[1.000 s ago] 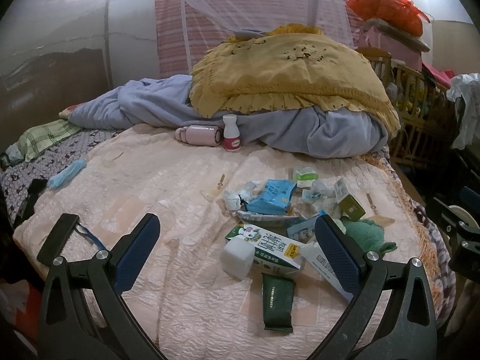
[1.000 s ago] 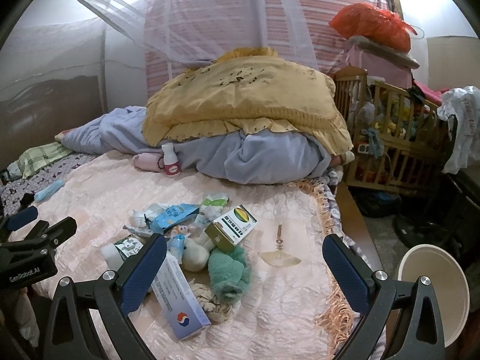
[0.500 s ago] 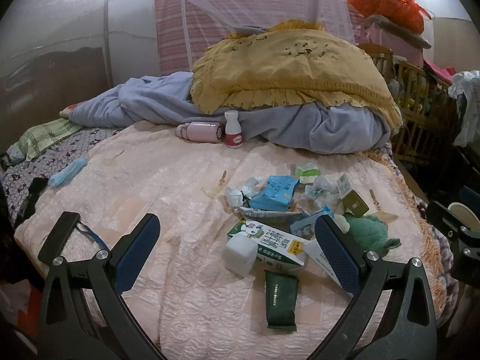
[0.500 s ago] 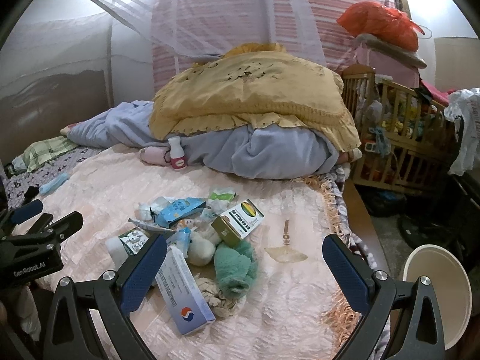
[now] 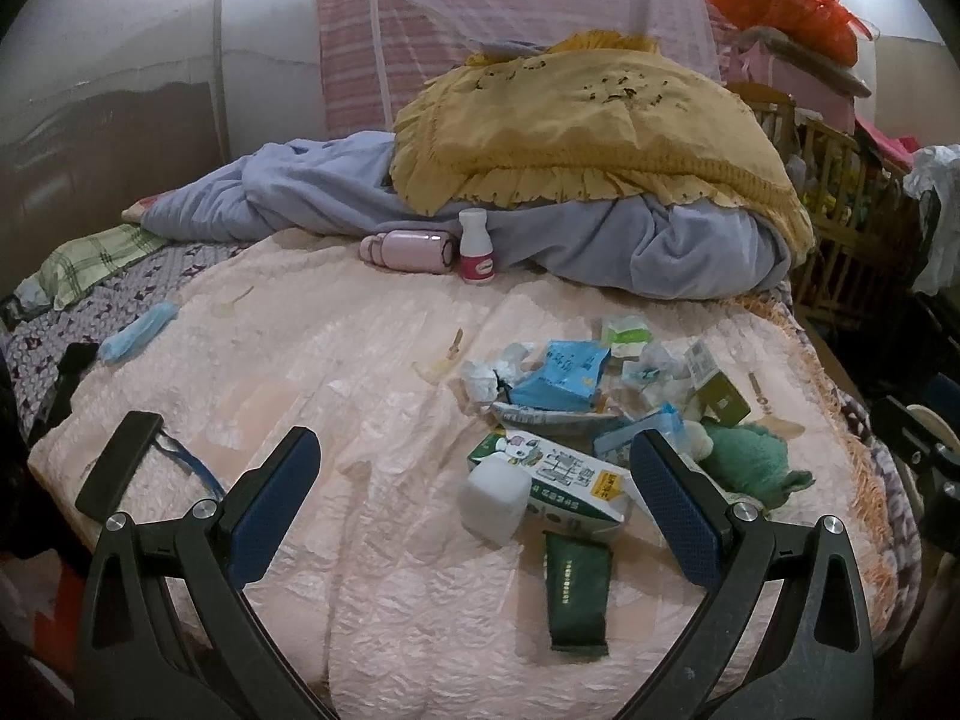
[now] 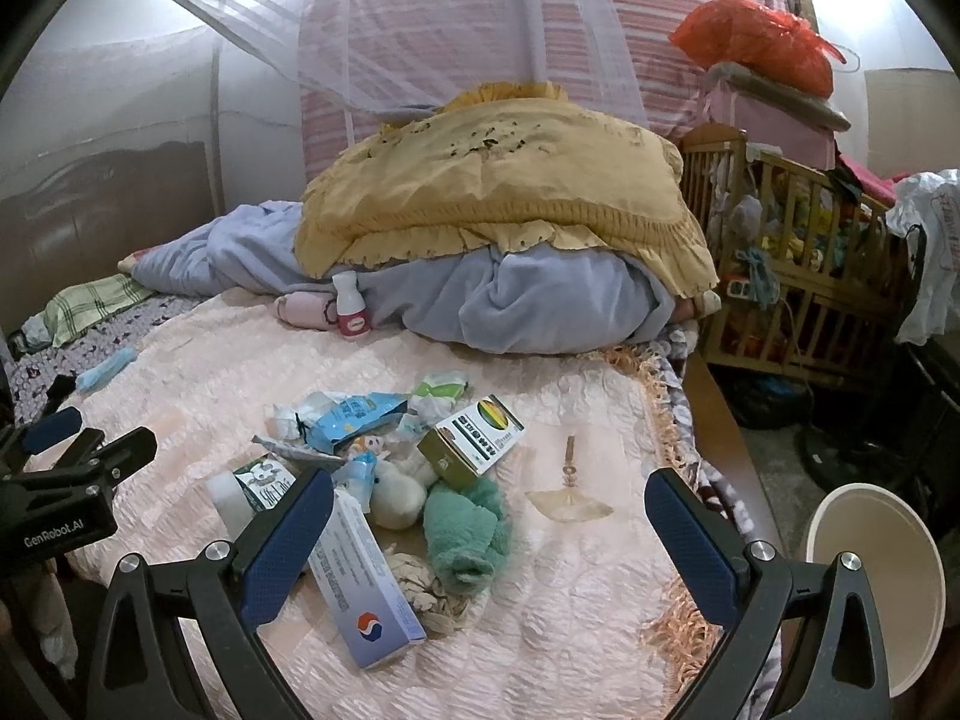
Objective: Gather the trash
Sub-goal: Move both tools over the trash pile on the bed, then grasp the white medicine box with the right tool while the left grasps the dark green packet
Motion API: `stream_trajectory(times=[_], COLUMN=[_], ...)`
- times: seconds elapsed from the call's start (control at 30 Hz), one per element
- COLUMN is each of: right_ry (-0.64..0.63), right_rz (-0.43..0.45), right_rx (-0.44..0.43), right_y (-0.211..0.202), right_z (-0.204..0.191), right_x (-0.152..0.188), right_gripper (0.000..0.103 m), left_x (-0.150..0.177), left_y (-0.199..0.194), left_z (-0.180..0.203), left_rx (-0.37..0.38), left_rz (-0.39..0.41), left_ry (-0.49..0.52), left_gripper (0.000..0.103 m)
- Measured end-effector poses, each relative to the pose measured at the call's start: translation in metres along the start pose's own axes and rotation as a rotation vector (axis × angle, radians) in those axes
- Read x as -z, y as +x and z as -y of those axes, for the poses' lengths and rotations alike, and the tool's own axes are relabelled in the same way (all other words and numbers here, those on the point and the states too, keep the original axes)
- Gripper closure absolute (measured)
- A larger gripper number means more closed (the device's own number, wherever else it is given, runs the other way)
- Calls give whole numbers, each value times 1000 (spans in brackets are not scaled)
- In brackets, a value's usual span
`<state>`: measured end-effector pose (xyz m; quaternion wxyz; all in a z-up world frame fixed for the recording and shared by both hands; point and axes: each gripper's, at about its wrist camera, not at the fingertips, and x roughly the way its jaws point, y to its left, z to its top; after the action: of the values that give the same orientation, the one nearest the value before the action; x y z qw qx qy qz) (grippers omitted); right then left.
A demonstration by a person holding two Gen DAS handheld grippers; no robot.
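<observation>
Both claws have eased slightly back from the bed (image 5: 384, 570), so the trash pile (image 5: 576, 396) sits a little farther off. The left claw (image 5: 474, 504) and right claw (image 6: 489, 534) hang with jaws wide apart, holding nothing. A white bin (image 6: 876, 588) stands beside the bed

The trash pile (image 5: 576, 420) sits near the bed's (image 5: 336, 372) right edge. The left side is bare cover. The blanket heap (image 5: 600, 240) blocks the far edge; the crib (image 6: 804, 276) crowds the right.
</observation>
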<state>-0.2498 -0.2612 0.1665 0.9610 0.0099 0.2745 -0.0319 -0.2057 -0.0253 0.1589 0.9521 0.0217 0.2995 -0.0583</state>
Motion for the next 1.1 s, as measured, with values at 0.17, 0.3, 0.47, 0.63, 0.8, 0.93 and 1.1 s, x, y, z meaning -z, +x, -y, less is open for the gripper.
stream_trajectory(times=[0.17,0.3,0.47,0.63,0.8,0.93,1.1], right_ry=[-7,-25,-75,-113,-218,-276,-244], right_rz=[-12,-45,-131,-245,-286,-341,-321], right_rx=[-4,-39,-139,-262,-279,-293,-297], right_y=[2,9,24,46,70,96,95], right_z=[0,0,-5,-22,-52,-67,-57], right_x=[3,8,26,46,53,58,56], right_gripper=[0,0,17,30,31,53,53], left_x=[4,8,18,35,47,52,54], left_y=[8,12,18,32,34,35,49], left_z=[-9,-19,-31,-32,-25,-13,10], left_rx=[17,21,39,90,146,186,217], left_rz=[-37,-66,-120,-220,-266,-281,-307], left_ry=[-13,4,38,85,114,143,163], left_gripper=[0,0,0,0,1,1,8])
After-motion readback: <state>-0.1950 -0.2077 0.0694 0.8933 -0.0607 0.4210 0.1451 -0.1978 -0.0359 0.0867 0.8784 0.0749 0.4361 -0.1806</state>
